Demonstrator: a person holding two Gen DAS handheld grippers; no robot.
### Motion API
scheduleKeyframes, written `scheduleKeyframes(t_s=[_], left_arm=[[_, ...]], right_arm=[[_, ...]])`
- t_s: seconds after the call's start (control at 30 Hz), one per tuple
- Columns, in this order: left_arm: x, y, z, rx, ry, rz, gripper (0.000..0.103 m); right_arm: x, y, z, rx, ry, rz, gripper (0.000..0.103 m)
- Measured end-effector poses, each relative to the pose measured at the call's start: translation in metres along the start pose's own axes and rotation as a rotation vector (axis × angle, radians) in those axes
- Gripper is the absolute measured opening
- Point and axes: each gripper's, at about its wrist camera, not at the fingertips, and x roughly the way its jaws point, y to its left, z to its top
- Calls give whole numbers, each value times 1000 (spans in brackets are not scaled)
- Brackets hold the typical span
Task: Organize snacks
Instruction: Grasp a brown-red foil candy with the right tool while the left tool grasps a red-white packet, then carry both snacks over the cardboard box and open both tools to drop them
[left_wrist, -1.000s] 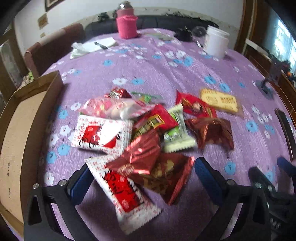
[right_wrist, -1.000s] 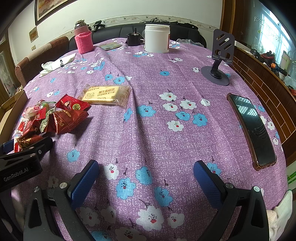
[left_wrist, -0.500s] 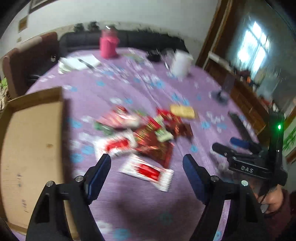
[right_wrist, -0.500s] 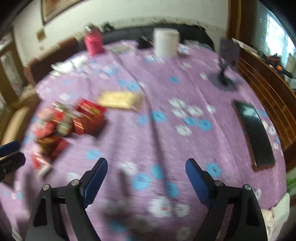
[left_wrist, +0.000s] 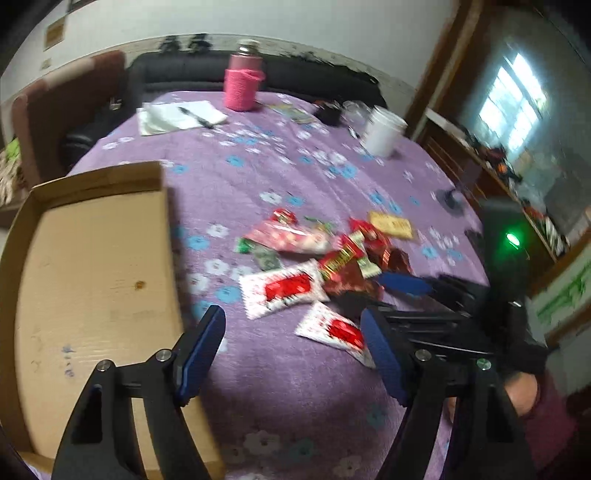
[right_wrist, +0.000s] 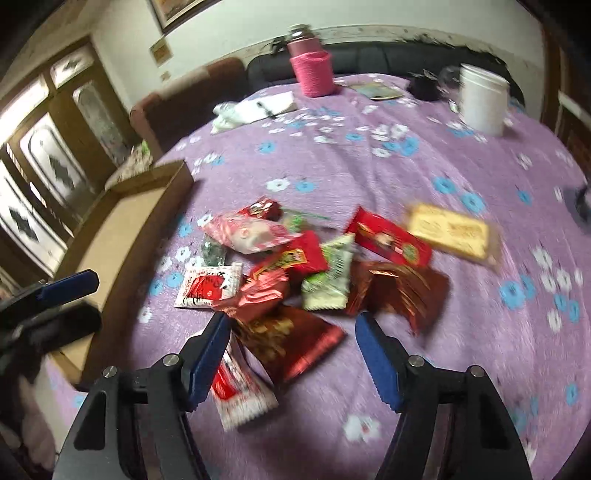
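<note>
A pile of snack packets (right_wrist: 295, 266) lies on the purple flowered tablecloth; it also shows in the left wrist view (left_wrist: 317, 266). A yellow biscuit pack (right_wrist: 448, 230) lies at its right. A shallow cardboard box (left_wrist: 88, 280) sits on the table left of the pile. My left gripper (left_wrist: 293, 354) is open and empty, above the cloth between box and pile. My right gripper (right_wrist: 291, 356) is open and empty, hovering over a dark red foil packet (right_wrist: 291, 343) and a white-and-red packet (right_wrist: 240, 391) at the pile's near edge.
A pink-sleeved flask (right_wrist: 312, 62), a white tub (right_wrist: 482, 99), a notepad with pen (right_wrist: 258, 109) and a small dark object (right_wrist: 424, 86) stand at the far side. A sofa and armchair lie beyond. The table edge is near on the right.
Both grippers have swung left. The right one has moved from the bare cloth to over the near edge of the pile. The left one has pulled back and now faces the box.
</note>
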Motion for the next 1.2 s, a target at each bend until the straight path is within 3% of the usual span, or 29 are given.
scheduleKeyframes(t_s=[0.03, 0.1, 0.33, 0.5, 0.53, 0.63, 0.77, 1.1, 1.2], left_arm=[[2, -3, -2, 9, 8, -4, 73], [6, -7, -6, 11, 26, -25, 73], [40, -34, -14, 67, 101, -26, 73], [72, -58, -13, 109, 130, 51, 73], [77, -65, -13, 151, 111, 118, 70], [80, -71, -15, 177, 81, 126, 48], [64, -58, -17, 118, 55, 86, 31], [-9, -2, -21, -110, -57, -55, 30], [-49, 30, -21, -162, -125, 9, 30]], right_arm=[[7, 4, 0, -17, 21, 14, 71], [12, 7, 1, -52, 22, -10, 43], [-11, -31, -9, 85, 19, 22, 42], [-33, -60, -25, 165, 1, 7, 42], [-35, -62, -26, 174, -2, 2, 42], [-44, -66, -29, 188, -18, 5, 42], [-59, -57, -27, 162, -67, 14, 42], [-73, -14, -3, 70, -130, 83, 42], [-66, 13, 9, 9, -118, 117, 42]])
